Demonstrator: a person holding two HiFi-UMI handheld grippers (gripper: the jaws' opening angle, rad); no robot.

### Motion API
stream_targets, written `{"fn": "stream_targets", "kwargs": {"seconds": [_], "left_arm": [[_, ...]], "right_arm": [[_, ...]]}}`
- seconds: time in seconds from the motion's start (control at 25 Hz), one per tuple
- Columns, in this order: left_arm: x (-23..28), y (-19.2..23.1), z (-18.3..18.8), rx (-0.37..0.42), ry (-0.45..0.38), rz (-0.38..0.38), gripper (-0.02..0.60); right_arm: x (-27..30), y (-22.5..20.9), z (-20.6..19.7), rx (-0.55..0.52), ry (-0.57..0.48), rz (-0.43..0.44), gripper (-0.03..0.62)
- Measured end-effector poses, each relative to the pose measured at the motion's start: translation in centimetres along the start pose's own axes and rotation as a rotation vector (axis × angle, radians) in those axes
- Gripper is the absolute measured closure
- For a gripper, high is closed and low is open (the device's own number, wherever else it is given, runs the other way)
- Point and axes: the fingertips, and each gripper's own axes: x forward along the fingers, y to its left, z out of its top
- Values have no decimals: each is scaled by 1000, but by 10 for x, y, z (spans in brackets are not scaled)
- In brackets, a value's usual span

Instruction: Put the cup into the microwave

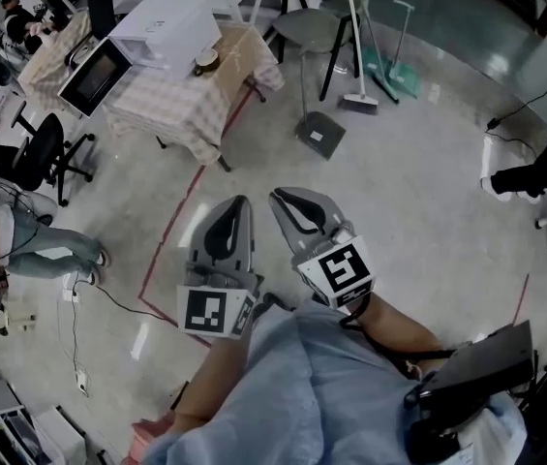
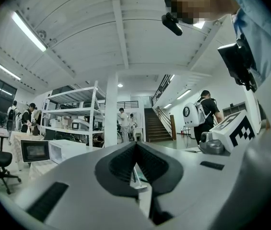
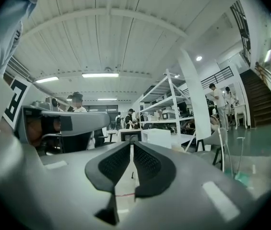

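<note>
The microwave [image 1: 94,74] stands with its dark door closed on a checkered-cloth table [image 1: 181,114] far ahead at the upper left, beside a white box [image 1: 162,29]. The cup [image 1: 205,61], small and round, sits on the same table near its right edge. I hold both grippers level at waist height, well short of the table. My left gripper [image 1: 241,202] and right gripper [image 1: 279,198] are side by side, each shut with nothing between its pads. The microwave [image 2: 34,151] appears small in the left gripper view, and the microwave [image 3: 129,136] sits just above the shut jaws in the right gripper view.
A red tape line [image 1: 171,231] crosses the floor between me and the table. A grey chair [image 1: 317,27], a broom [image 1: 358,95] and a dustpan [image 1: 319,134] stand to the table's right. A black office chair [image 1: 45,153] and a seated person [image 1: 21,245] are at the left.
</note>
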Motion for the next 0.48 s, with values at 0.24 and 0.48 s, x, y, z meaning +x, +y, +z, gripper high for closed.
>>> {"fn": "stream_targets", "kwargs": {"seconds": [0.24, 0.48], "left_arm": [[14, 1, -12, -8, 41, 15, 577], [38, 17, -25, -31, 38, -2, 577]], "right_arm": [[4, -14, -9, 1, 22, 18, 576], [24, -35, -19, -7, 38, -8, 576]]}}
